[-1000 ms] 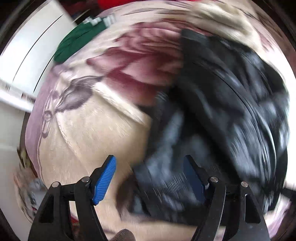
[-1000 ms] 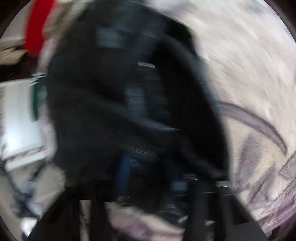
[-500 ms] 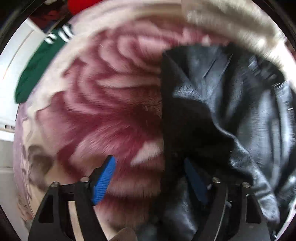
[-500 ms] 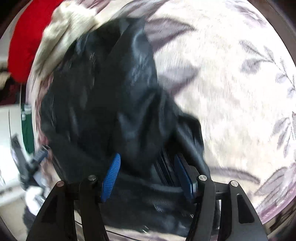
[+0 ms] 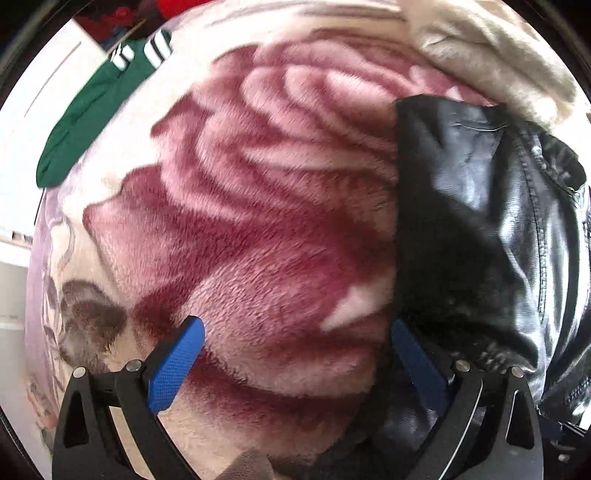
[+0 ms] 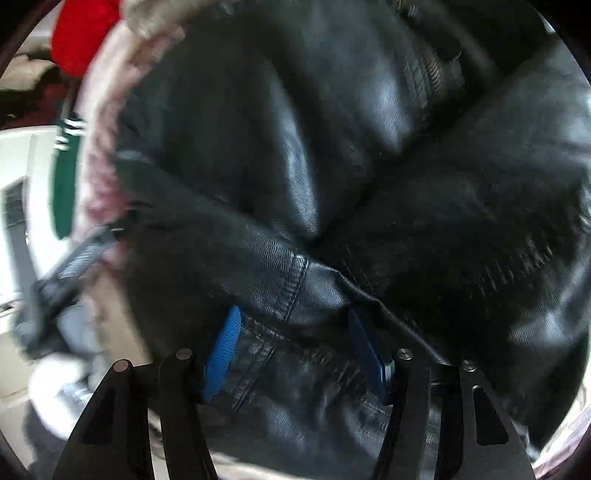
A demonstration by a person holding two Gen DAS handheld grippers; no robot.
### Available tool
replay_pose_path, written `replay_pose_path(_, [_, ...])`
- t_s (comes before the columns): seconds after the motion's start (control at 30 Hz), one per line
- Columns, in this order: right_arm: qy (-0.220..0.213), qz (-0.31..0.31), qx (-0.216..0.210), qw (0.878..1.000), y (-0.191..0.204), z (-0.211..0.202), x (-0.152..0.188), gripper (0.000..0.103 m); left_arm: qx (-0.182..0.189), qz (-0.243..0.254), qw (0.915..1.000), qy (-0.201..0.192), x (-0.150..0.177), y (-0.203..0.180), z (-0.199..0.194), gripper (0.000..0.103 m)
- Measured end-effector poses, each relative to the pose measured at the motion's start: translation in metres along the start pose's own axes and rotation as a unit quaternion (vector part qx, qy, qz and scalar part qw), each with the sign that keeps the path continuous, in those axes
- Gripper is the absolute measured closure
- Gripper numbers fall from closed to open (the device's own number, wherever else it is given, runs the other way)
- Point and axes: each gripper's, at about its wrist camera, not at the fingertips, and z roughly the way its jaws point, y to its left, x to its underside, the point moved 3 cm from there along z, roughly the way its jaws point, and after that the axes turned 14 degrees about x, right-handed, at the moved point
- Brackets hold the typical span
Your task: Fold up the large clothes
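Note:
A black leather jacket lies crumpled on a fleece blanket with a large dark red rose print. In the left wrist view it fills the right side. My left gripper is open just above the blanket, and its right pad sits at the jacket's left edge. In the right wrist view the jacket fills nearly the whole frame. My right gripper is open, pressed close into the jacket, with a seamed fold of leather between the blue pads.
A green garment with white stripes lies at the blanket's far left edge. A cream fleece garment lies beyond the jacket. A red garment sits at the far end. White furniture stands to the left.
Both grippers have moved closer to the jacket. The left one slid down over the rose print to the jacket's left edge. The right one pushed in until leather fills its view.

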Motion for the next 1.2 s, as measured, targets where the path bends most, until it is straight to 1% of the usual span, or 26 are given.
replay_pose_path(0.07, [0.018, 0.009, -0.012, 1.0, 0.001, -0.008, -0.005, 0.037, 0.003, -0.008, 0.9999, -0.013, -0.004, 0.005, -0.014, 0.0])
replay_pose_path(0.1, [0.023, 0.006, -0.031, 0.999, -0.001, -0.018, -0.008, 0.037, 0.004, -0.008, 0.9997, -0.024, -0.007, 0.005, -0.024, 0.0])
replay_pose_path(0.17, [0.014, 0.022, -0.052, 0.998, -0.012, -0.043, -0.018, 0.037, 0.014, -0.003, 0.999, -0.042, -0.015, 0.003, -0.043, 0.0])
replay_pose_path(0.23, [-0.006, 0.037, -0.056, 0.998, -0.035, -0.071, -0.026, 0.037, 0.023, 0.011, 0.9985, -0.049, -0.025, -0.004, -0.055, 0.0])
replay_pose_path(0.3, [-0.03, 0.054, -0.032, 0.998, -0.067, -0.102, -0.044, 0.037, 0.02, 0.044, 0.9976, -0.05, -0.042, -0.021, -0.059, 0.0])
replay_pose_path(0.33, [-0.04, 0.062, -0.017, 0.997, -0.085, -0.115, -0.055, 0.037, 0.014, 0.061, 0.9967, -0.051, -0.049, -0.029, -0.057, 0.0])
replay_pose_path(0.37, [-0.051, 0.07, -0.002, 0.996, -0.107, -0.126, -0.067, 0.037, 0.0, 0.086, 0.9949, -0.053, -0.06, -0.041, -0.056, 0.0])
replay_pose_path(0.4, [-0.059, 0.073, 0.02, 0.995, -0.123, -0.133, -0.083, 0.037, -0.007, 0.106, 0.9928, -0.054, -0.065, -0.051, -0.054, 0.0])
replay_pose_path(0.43, [-0.062, 0.076, 0.037, 0.994, -0.132, -0.139, -0.1, 0.037, -0.01, 0.137, 0.9895, -0.046, -0.085, -0.068, -0.044, 0.0])
replay_pose_path(0.47, [-0.066, 0.075, 0.051, 0.994, -0.146, -0.144, -0.114, 0.037, -0.011, 0.156, 0.9868, -0.04, -0.094, -0.079, -0.037, 0.0])
replay_pose_path(0.53, [-0.063, 0.051, 0.069, 0.994, -0.15, -0.142, -0.153, 0.037, -0.012, 0.199, 0.9797, -0.018, -0.111, -0.101, -0.016, 0.0])
replay_pose_path(0.57, [-0.065, 0.039, 0.079, 0.994, -0.143, -0.138, -0.168, 0.037, -0.024, 0.225, 0.9741, -0.004, -0.123, -0.111, -0.001, 0.0])
replay_pose_path(0.67, [-0.075, -0.025, 0.126, 0.989, -0.126, -0.126, -0.213, 0.036, -0.04, 0.267, 0.9621, 0.038, -0.139, -0.124, 0.03, 0.0])
replay_pose_path(0.73, [-0.06, -0.065, 0.144, 0.986, -0.116, -0.112, -0.238, 0.036, -0.043, 0.282, 0.9564, 0.061, -0.147, -0.129, 0.048, 0.0])
replay_pose_path(0.8, [-0.036, -0.096, 0.148, 0.984, -0.11, -0.097, -0.253, 0.036, -0.037, 0.298, 0.951, 0.075, -0.151, -0.133, 0.059, 0.0])
replay_pose_path(0.83, [-0.023, -0.11, 0.148, 0.983, -0.108, -0.089, -0.258, 0.036, -0.032, 0.309, 0.9474, 0.076, -0.151, -0.135, 0.06, 0.006])
replay_pose_path(0.87, [-0.018, -0.117, 0.152, 0.981, -0.104, -0.083, -0.262, 0.036, -0.015, 0.32, 0.9439, 0.079, -0.149, -0.137, 0.061, 0.022])
replay_pose_path(0.9, [-0.015, -0.123, 0.154, 0.98, -0.105, -0.08, -0.264, 0.036, 0.001, 0.325, 0.942, 0.085, -0.147, -0.138, 0.061, 0.032])
replay_pose_path(0.93, [-0.018, -0.13, 0.154, 0.979, -0.105, -0.08, -0.264, 0.041, 0.029, 0.328, 0.94, 0.091, -0.143, -0.14, 0.059, 0.063])
replay_pose_path(0.97, [-0.024, -0.137, 0.146, 0.98, -0.104, -0.082, -0.263, 0.049, 0.046, 0.336, 0.9362, 0.091, -0.137, -0.144, 0.055, 0.077])
replay_pose_path(1.0, [-0.029, -0.145, 0.129, 0.98, -0.1, -0.084, -0.26, 0.074, 0.039, 0.347, 0.9334, 0.083, -0.132, -0.146, 0.052, 0.083])
replay_pose_path(1.03, [-0.031, -0.15, 0.115, 0.981, -0.095, -0.085, -0.257, 0.083, 0.043, 0.351, 0.9318, 0.081, -0.129, -0.147, 0.049, 0.094])
replay_pose_path(1.07, [-0.042, -0.151, 0.121, 0.98, -0.095, -0.092, -0.252, 0.092, 0.044, 0.354, 0.9318, 0.068, -0.124, -0.147, 0.043, 0.095])
replay_pose_path(1.1, [-0.052, -0.152, 0.128, 0.979, -0.096, -0.097, -0.248, 0.096, 0.043, 0.355, 0.9319, 0.061, -0.12, -0.147, 0.038, 0.096])
replay_pose_path(1.17, [-0.064, -0.143, 0.108, 0.982, -0.094, -0.108, -0.241, 0.097, 0.052, 0.352, 0.934, 0.036, -0.115, -0.143, 0.021, 0.097])
replay_pose_path(1.2, [-0.071, -0.14, 0.096, 0.983, -0.096, -0.118, -0.236, 0.097, 0.055, 0.348, 0.9352, 0.029, -0.111, -0.141, 0.015, 0.098])
